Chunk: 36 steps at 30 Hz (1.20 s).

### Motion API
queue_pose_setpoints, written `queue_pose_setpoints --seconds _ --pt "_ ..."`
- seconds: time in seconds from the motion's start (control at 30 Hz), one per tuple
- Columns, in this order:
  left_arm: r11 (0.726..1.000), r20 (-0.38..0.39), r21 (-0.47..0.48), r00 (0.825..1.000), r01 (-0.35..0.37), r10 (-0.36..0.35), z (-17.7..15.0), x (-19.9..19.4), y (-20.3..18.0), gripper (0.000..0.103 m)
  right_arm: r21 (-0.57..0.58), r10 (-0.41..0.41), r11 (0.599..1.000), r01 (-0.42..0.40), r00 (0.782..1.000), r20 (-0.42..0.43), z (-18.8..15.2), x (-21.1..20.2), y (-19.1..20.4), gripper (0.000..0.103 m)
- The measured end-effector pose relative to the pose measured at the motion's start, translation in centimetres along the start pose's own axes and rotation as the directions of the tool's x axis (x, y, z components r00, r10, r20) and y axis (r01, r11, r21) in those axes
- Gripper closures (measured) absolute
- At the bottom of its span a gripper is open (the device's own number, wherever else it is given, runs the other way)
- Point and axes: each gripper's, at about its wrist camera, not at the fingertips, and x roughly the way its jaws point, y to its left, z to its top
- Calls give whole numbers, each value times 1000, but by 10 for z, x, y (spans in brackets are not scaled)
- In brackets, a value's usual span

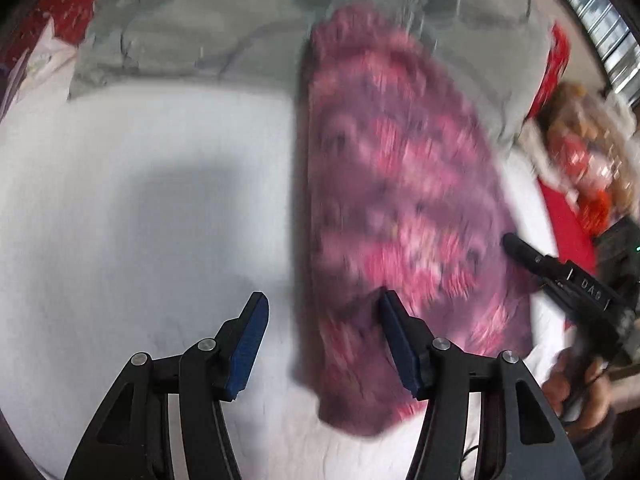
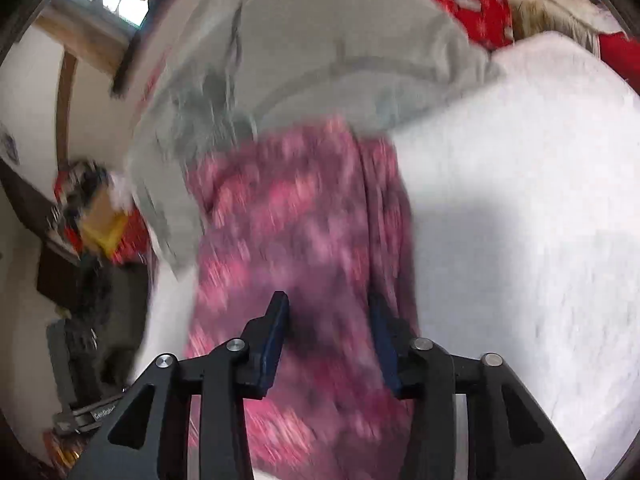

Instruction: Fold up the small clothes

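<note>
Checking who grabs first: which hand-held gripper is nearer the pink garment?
Right. The right hand-held gripper sits squarely over the pink garment; the left hand-held gripper straddles its edge, one finger over the white cover.

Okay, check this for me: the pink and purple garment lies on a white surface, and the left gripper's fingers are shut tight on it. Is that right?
Not quite. The left gripper is open, not shut: its fingers stand apart, gripping nothing. The garment does lie on the white surface. The left wrist view shows this.
</note>
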Motion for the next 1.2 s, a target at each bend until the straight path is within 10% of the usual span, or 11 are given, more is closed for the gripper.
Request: queue_pose_setpoints --seconds 0.13,0.23,0.47,0.57,0.8,0.93,1.03,1.2 --pt "999 -23 -46 1000 13 -14 -7 8 4 44 -80 26 997 -13 986 165 -7 -36 14 97" --pt "999 -39 -50 999 -3 1 -7 8 3 45 -85 -150 985 152 988 36 -17 -11 -1 96" --pt "997 -2 26 997 -71 71 -14 -11 -9 46 -68 -90 993 94 994 58 -49 -48 -2 66" --pt "997 1 32 997 -75 75 -20 -20 -12 46 -124 -128 984 131 991 30 -56 -45 3 96" --pt "997 -12 36 997 -71 71 -20 -26 -9 47 -132 -186 974 184 983 -2 -57 -33 -3 95" --pt "999 41 -3 998 44 -44 10 -46 -2 48 -84 -108 990 117 989 104 -24 -56 8 87" --pt "998 94 -20 994 59 -57 48 -52 -1 46 -11 -45 999 47 988 145 10 -53 4 58" --pt "998 41 -50 999 31 -29 102 -24 1 47 46 -84 996 79 988 129 64 3 4 57"
